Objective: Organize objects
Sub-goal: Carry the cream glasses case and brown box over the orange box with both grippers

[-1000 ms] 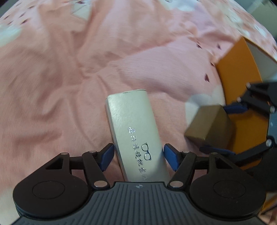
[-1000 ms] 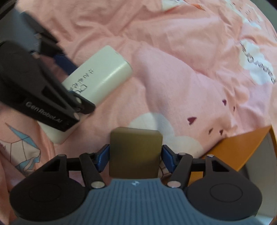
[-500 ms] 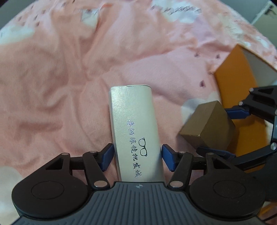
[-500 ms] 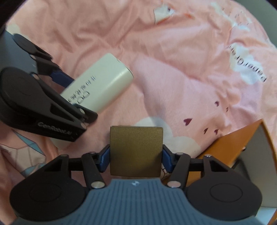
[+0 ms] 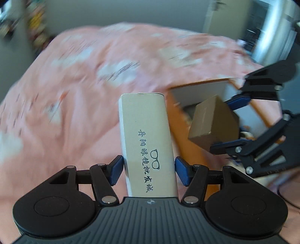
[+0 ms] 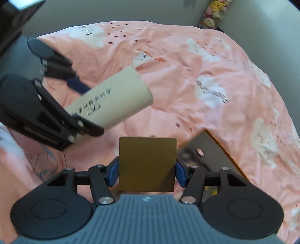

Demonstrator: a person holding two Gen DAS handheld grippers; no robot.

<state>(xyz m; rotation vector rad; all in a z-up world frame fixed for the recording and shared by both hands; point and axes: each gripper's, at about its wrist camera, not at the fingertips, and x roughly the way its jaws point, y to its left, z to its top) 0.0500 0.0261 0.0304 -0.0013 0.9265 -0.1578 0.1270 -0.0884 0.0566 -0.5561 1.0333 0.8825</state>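
left gripper [image 5: 149,171] holding cream case [image 5: 147,142], right gripper [image 6: 147,173] holding brown box [image 6: 147,164]; stuffed toys [image 6: 213,16] only in right view

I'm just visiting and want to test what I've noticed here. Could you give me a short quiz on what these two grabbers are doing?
1. True or false: the left gripper carries the cream glasses case.
2. What does the right gripper hold: (a) a brown box, (b) a cup, (c) nothing?
3. What covers the bed beneath both grippers?

Key
1. True; the case, printed with a glasses icon, sits between its blue pads.
2. (a), the brown box.
3. A pink quilt with white clouds; an orange-sided storage box sits on it.
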